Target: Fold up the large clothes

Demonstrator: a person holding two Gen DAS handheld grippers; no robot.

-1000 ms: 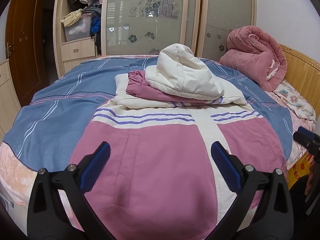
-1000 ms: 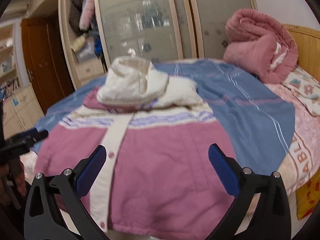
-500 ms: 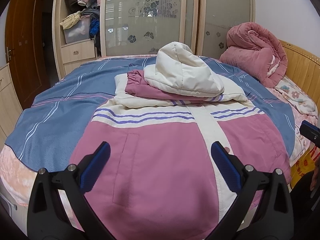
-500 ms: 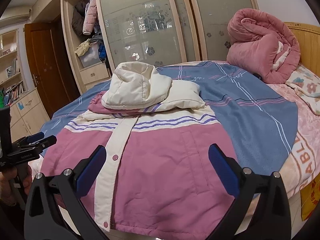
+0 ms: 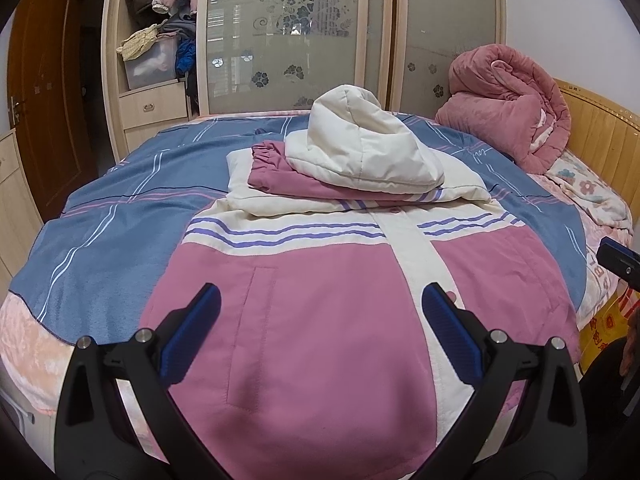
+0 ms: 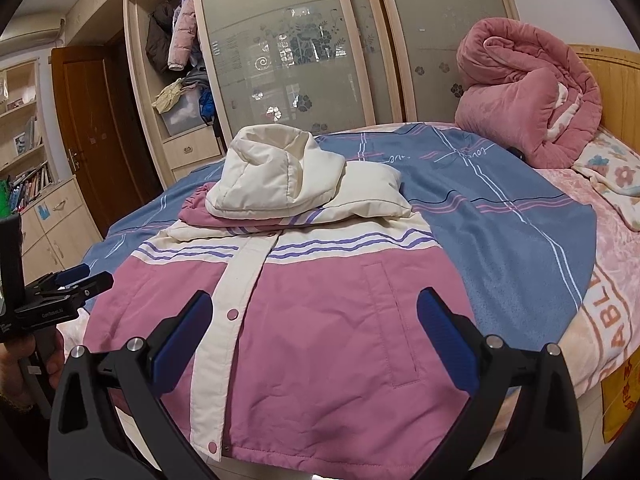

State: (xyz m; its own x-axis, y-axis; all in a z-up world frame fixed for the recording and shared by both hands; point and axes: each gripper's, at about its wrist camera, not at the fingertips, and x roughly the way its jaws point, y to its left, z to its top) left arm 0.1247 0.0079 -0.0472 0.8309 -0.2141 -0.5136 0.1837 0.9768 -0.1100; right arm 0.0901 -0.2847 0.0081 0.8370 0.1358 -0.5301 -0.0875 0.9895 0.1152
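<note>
A large pink and cream hooded jacket (image 5: pixel 320 300) lies front up on the bed, also in the right wrist view (image 6: pixel 320 312). Its sleeves are folded across the chest and the cream hood (image 5: pixel 360 148) rests on top of them. My left gripper (image 5: pixel 320 320) is open and empty, held above the jacket's hem. My right gripper (image 6: pixel 312 320) is open and empty, above the hem near the snap placket (image 6: pixel 228 312). The left gripper also shows at the left edge of the right wrist view (image 6: pixel 76 280).
The bed has a blue striped cover (image 5: pixel 112 232). A rolled pink quilt (image 5: pixel 508 100) lies by the wooden headboard (image 5: pixel 600 132). A wardrobe with frosted sliding doors (image 5: pixel 288 32) and open shelves stands behind the bed. A wooden door (image 6: pixel 92 136) is on the left.
Both grippers have drifted slightly, with the view steadying on the jacket. The jacket has not moved and both grippers stay open.
</note>
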